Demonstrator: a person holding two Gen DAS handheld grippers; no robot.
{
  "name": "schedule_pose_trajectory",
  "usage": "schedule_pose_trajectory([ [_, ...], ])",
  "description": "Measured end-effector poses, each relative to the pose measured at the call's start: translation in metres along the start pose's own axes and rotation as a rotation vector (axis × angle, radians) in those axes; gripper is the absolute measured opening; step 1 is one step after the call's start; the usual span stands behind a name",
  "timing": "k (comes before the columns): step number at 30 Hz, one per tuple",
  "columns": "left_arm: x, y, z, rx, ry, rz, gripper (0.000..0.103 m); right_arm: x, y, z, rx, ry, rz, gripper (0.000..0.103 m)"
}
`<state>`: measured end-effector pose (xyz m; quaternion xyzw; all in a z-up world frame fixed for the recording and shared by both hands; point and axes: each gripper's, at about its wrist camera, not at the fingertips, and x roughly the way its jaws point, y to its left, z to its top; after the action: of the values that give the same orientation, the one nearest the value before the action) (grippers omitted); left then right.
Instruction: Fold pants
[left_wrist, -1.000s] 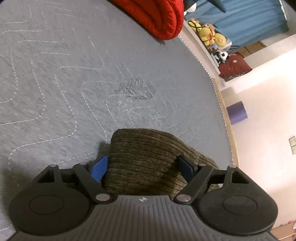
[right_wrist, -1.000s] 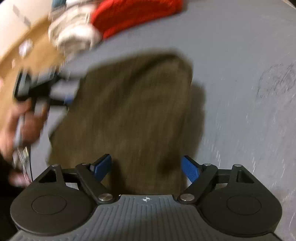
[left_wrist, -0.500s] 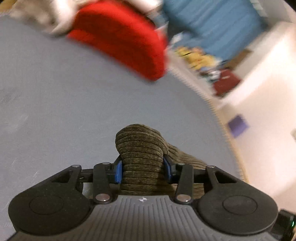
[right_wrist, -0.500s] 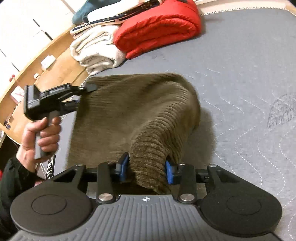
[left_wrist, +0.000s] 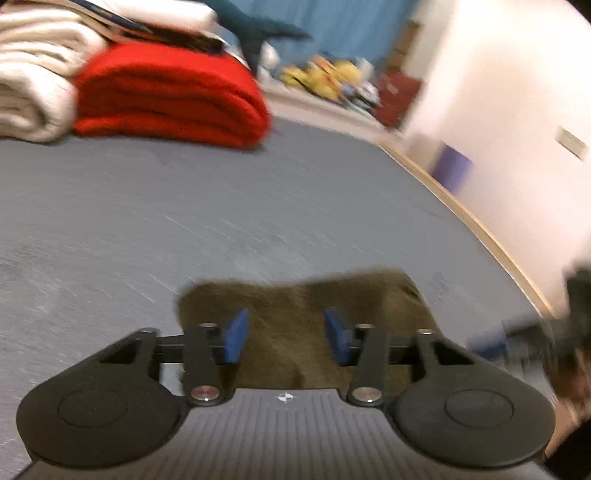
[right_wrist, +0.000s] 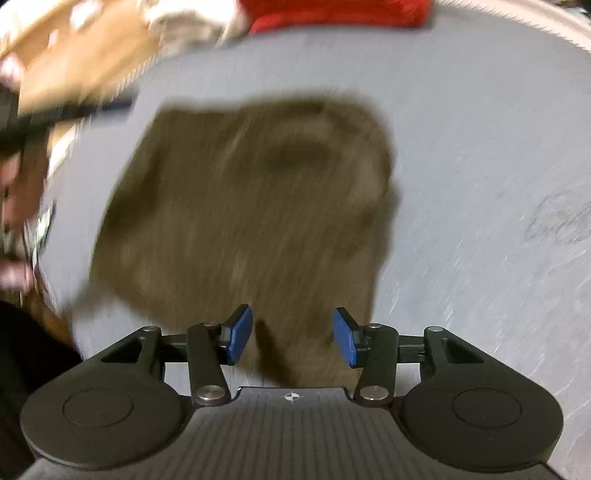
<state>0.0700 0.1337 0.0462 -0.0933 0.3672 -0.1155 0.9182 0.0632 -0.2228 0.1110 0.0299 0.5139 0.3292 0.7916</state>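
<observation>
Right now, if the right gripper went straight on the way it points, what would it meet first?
Most likely the olive-brown corduroy pants on the grey mattress. The right gripper, jaws opening, has the cloth directly ahead, though blur leaves depth uncertain.

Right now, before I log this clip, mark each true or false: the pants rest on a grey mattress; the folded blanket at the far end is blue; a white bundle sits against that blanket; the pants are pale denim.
1. The pants rest on a grey mattress. True.
2. The folded blanket at the far end is blue. False: the blanket is red.
3. A white bundle sits against that blanket. True.
4. The pants are pale denim. False: they are dark olive-brown.
</observation>
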Motion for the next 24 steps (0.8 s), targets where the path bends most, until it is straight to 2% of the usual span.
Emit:
schedule_pose_trajectory([
  [1, 0.005, 0.0, -0.006, 0.015, 0.063, -0.033, 0.043, -0.005, -0.007, 0.008, 0.051, -0.045, 0.014, 0.052],
  [2, 0.014, 0.0, -0.014, 0.031, 0.13, -0.035, 0.041, -0.008, -0.017, 0.017, 0.111, -0.101, 0.028, 0.058],
  [3, 0.028, -0.001, -0.024, 0.061, 0.219, 0.005, 0.039, -0.01, -0.029, 0.023, 0.185, -0.163, 0.037, 0.067],
  [4, 0.041, -0.002, -0.035, 0.104, 0.282, 0.05, 0.031, -0.009, -0.045, 0.031, 0.263, -0.197, 0.047, 0.069],
  [6, 0.052, -0.006, -0.046, 0.201, 0.311, 0.088, 0.029, 0.008, -0.072, 0.043, 0.406, -0.196, 0.093, 0.069],
  [9, 0.049, -0.004, -0.046, 0.164, 0.31, 0.066, 0.029, 0.043, -0.09, 0.05, 0.53, -0.16, 0.119, 0.069],
  [13, 0.055, -0.003, -0.05, 0.229, 0.308, 0.078, 0.029, 0.081, -0.099, 0.056, 0.647, -0.146, 0.152, 0.07],
  [14, 0.05, -0.004, -0.053, 0.227, 0.307, 0.075, 0.029, 0.086, -0.101, 0.061, 0.671, -0.162, 0.153, 0.065],
  [17, 0.044, 0.001, -0.055, 0.208, 0.3, 0.059, 0.029, 0.108, -0.102, 0.072, 0.68, -0.228, 0.122, 0.038],
  [18, 0.043, 0.002, -0.057, 0.198, 0.296, 0.052, 0.029, 0.113, -0.102, 0.075, 0.68, -0.243, 0.109, 0.032],
  [21, 0.031, 0.005, -0.067, 0.177, 0.291, 0.028, 0.03, 0.133, -0.095, 0.079, 0.634, -0.256, 0.05, 0.028],
  [24, 0.024, 0.01, -0.071, 0.154, 0.292, 0.003, 0.03, 0.139, -0.103, 0.081, 0.641, -0.278, 0.046, 0.026],
])
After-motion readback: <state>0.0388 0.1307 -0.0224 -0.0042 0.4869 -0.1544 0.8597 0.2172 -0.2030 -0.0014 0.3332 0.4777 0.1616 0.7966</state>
